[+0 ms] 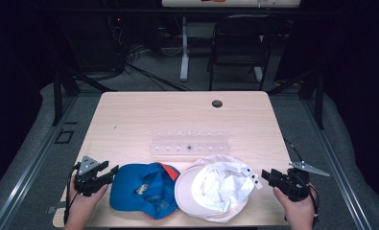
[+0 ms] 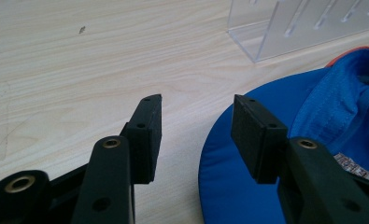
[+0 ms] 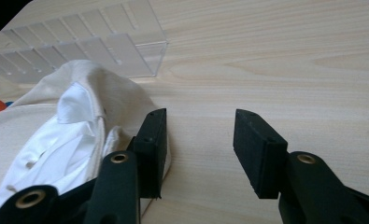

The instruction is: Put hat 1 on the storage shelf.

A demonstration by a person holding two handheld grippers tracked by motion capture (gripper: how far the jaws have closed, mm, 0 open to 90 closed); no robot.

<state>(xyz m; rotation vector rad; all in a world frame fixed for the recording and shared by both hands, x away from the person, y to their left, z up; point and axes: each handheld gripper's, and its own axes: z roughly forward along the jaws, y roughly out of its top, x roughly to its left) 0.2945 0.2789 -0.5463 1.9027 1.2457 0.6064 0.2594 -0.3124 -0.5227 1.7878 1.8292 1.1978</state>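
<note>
A blue cap (image 1: 141, 189) with an orange edge lies upside down near the table's front, and a white cap (image 1: 216, 186) lies upside down just right of it, touching it. My left gripper (image 1: 111, 172) is open at the blue cap's left edge; in the left gripper view its jaws (image 2: 196, 119) stand apart with the blue brim (image 2: 266, 140) under the right jaw. My right gripper (image 1: 265, 175) is open just right of the white cap; in the right gripper view (image 3: 200, 135) the white cap (image 3: 70, 140) lies beside the left jaw.
A clear acrylic rack (image 1: 189, 144) with several slots stands behind the caps at mid-table. A dark grommet hole (image 1: 217, 103) sits near the far edge. Bare wood (image 1: 129, 120) spreads across the far half. A black chair (image 1: 240, 43) stands beyond the table.
</note>
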